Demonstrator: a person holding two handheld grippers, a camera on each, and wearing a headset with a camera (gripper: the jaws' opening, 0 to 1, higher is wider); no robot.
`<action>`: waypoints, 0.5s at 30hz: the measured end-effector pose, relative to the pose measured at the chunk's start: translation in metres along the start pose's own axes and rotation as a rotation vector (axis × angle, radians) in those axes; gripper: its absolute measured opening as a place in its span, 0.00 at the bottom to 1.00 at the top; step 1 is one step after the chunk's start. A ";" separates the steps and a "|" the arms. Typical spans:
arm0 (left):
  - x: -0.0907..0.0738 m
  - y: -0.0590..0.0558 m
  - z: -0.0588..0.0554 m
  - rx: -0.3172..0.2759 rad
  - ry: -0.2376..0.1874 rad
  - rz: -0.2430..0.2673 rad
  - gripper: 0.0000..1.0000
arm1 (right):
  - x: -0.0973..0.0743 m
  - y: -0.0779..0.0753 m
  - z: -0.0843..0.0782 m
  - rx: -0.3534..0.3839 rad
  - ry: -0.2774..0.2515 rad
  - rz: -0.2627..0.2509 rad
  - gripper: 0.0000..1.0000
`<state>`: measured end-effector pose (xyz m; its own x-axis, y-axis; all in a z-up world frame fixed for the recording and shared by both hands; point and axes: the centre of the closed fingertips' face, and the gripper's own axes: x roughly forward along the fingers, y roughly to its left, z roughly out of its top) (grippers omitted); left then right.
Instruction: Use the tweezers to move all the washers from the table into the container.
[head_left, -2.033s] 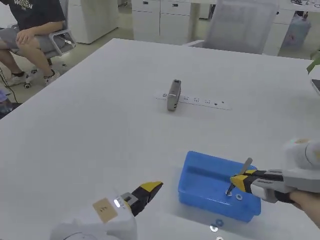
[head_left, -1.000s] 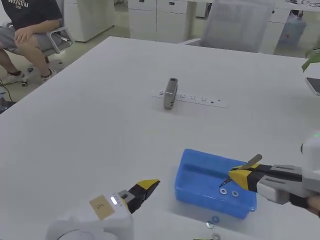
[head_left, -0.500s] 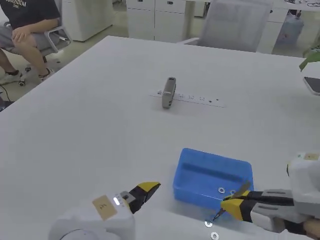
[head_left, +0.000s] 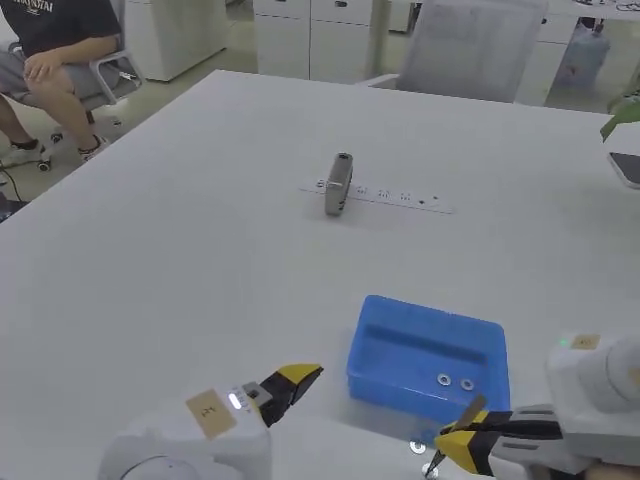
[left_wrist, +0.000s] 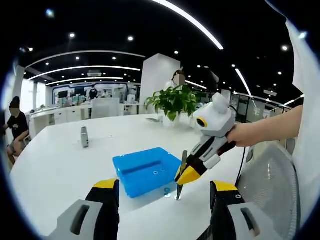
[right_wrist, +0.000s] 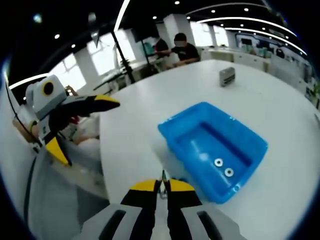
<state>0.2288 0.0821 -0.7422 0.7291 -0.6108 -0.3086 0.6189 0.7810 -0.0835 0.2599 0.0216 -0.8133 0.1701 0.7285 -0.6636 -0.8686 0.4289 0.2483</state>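
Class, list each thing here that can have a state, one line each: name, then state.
Left gripper: open, empty.
Right gripper: shut on the tweezers.
Tweezers: held, tips pointing down at the table.
Blue container: upright, open-topped, two washers inside.
Washers in the container: lying flat on its floor.
Washer on the table: flat, in front of the container, not yet gripped.

White power strip (head_left: 400, 198) bearing an upright grey block (head_left: 340, 184), toward far edge of tabletop (head_left: 200, 260); grey chair (head_left: 470, 50) beyond that edge; person (head_left: 50, 45) seated off far-left corner.
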 end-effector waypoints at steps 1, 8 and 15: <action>0.000 0.000 0.000 -0.001 0.000 0.000 0.75 | 0.000 -0.001 0.000 -0.004 0.002 0.002 0.03; 0.000 0.000 0.000 0.002 0.000 0.000 0.75 | 0.000 0.008 -0.002 -0.064 0.024 0.008 0.03; 0.000 -0.001 0.000 0.004 0.003 -0.003 0.74 | 0.000 0.012 -0.006 -0.134 0.042 0.005 0.03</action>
<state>0.2285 0.0813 -0.7425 0.7262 -0.6130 -0.3113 0.6226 0.7784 -0.0805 0.2466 0.0234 -0.8143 0.1486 0.7061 -0.6924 -0.9241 0.3484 0.1569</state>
